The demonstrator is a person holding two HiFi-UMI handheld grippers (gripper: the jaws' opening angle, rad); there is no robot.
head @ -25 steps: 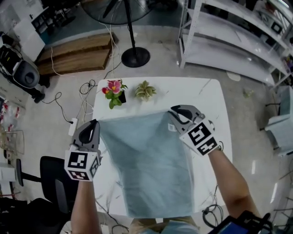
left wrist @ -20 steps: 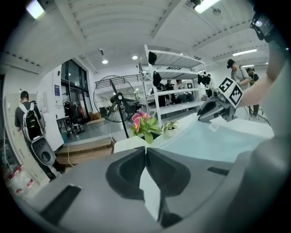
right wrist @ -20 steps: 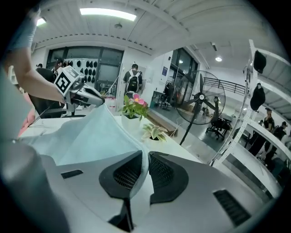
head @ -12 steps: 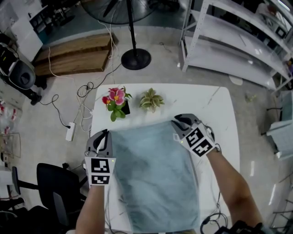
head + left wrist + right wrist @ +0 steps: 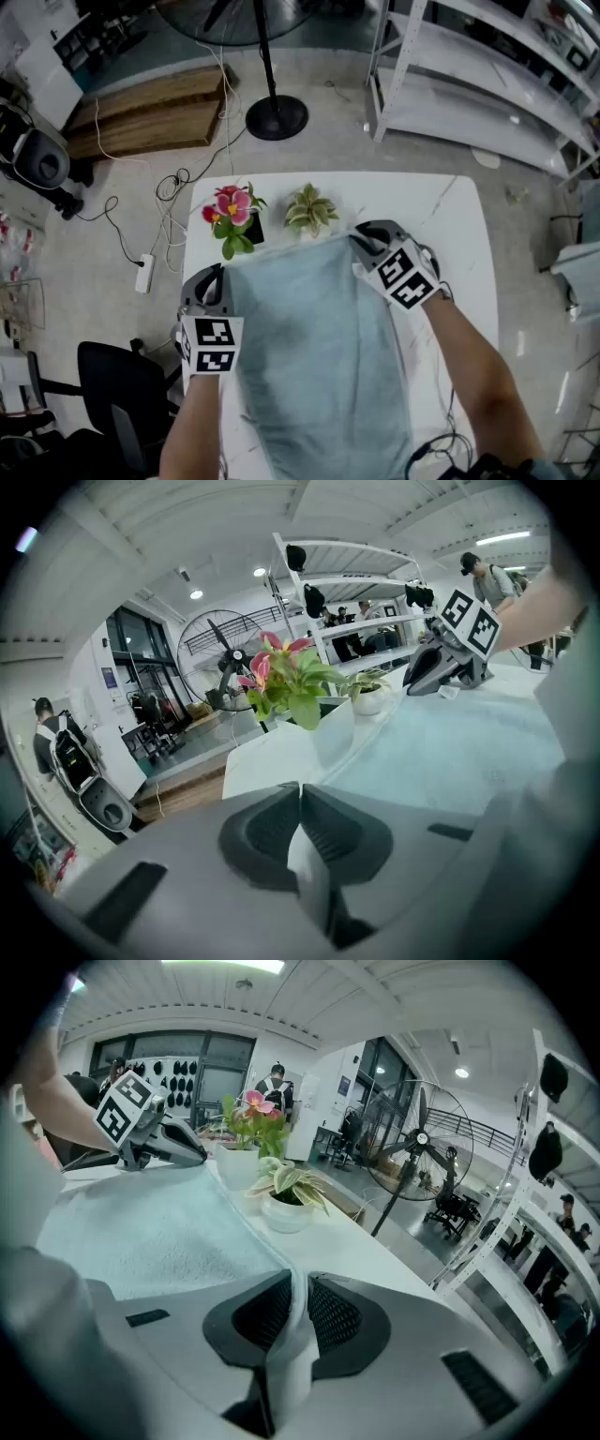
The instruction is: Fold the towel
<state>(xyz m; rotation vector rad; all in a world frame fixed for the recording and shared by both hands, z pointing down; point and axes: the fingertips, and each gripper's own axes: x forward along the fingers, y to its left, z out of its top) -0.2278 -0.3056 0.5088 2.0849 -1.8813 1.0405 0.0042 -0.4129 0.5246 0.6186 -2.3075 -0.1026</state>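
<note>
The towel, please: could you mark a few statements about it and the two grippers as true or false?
1. The towel stretches between the two grippers. True.
2. The left gripper is empty. False: its jaws are shut on a towel corner.
3. The right gripper has towel cloth between its jaws. True; they have just been opening slightly, but pinch it.
4. Both potted plants stand on the towel. False: the pink-flowered plant and the green plant stand on the bare table beyond its far edge.
5. The towel is red. False: it is pale blue-green.
</note>
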